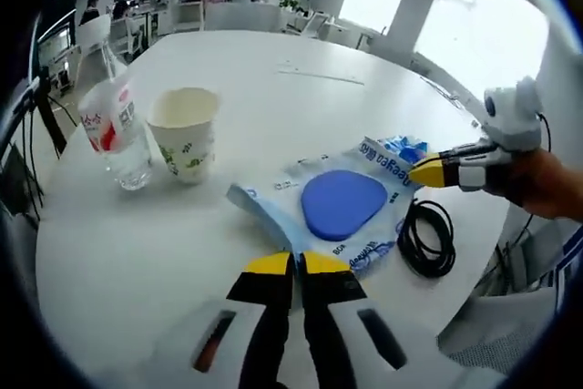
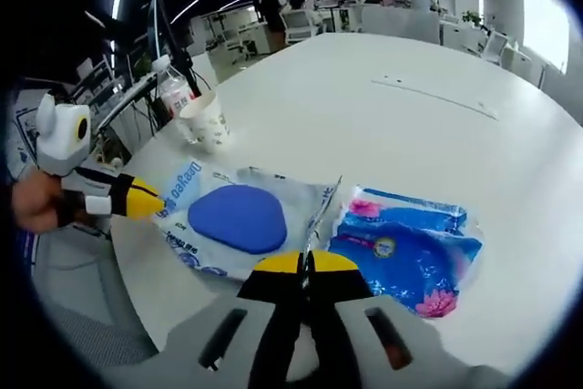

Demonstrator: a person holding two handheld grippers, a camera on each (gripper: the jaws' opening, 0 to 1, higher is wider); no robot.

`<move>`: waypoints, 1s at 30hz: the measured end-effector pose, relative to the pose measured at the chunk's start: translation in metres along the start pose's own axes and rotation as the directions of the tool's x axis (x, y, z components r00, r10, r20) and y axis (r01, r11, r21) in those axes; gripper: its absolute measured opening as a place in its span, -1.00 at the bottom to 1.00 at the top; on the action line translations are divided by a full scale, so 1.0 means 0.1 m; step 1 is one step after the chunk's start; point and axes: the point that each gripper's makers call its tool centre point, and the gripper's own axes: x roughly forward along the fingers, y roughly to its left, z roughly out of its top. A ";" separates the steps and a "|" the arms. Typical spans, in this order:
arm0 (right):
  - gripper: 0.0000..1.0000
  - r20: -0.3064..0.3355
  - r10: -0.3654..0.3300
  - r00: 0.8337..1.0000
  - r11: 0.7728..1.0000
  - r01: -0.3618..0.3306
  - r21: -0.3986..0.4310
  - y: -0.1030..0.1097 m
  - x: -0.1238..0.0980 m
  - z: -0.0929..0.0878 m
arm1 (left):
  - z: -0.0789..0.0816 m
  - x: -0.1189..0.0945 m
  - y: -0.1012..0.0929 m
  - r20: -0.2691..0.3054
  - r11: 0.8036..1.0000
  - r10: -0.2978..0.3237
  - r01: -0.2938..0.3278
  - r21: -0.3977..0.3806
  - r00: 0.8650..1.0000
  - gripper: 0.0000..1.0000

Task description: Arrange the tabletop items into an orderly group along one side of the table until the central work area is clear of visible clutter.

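Two hand-held grippers meet over one clear plastic packet with a blue oval insert and blue lettering, lying flat near the edge of a round white table. In the left gripper view, the left gripper has its yellow-tipped jaws pressed together at the packet's near edge, seemingly pinching the plastic, though the contact itself is hard to make out. The right gripper enters that view from the right, held in a hand, its jaws closed on the packet's far corner. A coiled black cable lies just beside the packet, near the table's rim. In the right gripper view, the right gripper nips the packet's edge, where it borders a blue tissue pack printed with pink flowers. Farther along the table, a paper cup with a leaf pattern stands upright just beside a clear plastic bottle with a red-and-white label. Desks, chairs and people fill the office beyond.
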 end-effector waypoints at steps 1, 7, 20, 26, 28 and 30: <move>-1.00 0.000 0.000 1.000 1.000 0.000 0.001 0.00 0.00 0.00 | 0.02 0.01 0.00 0.001 1.000 0.000 0.000 0.003 1.000 -1.00; -1.00 -0.001 0.001 1.000 1.000 -0.001 0.001 0.00 -0.02 -0.02 | 0.16 0.06 0.02 0.013 1.000 -0.001 0.001 0.021 1.000 -1.00; -1.00 0.024 -0.006 1.000 0.999 0.005 0.040 -0.02 -0.02 0.06 | 0.32 0.22 0.14 0.025 1.000 0.000 0.000 -0.006 1.000 -1.00; -1.00 0.020 -0.003 1.000 0.999 0.001 0.051 0.00 0.09 0.07 | 0.41 0.32 0.26 0.035 1.000 0.012 -0.011 -0.010 0.999 -1.00; -0.99 0.008 -0.005 1.000 0.999 0.005 0.049 0.00 0.15 0.05 | 0.40 0.36 0.27 0.038 1.000 0.009 -0.009 -0.015 0.999 -1.00; -0.99 -0.007 -0.005 1.000 0.998 0.005 0.056 -0.01 0.20 0.02 | 0.36 0.43 0.31 0.021 1.000 0.017 -0.016 -0.018 1.000 -1.00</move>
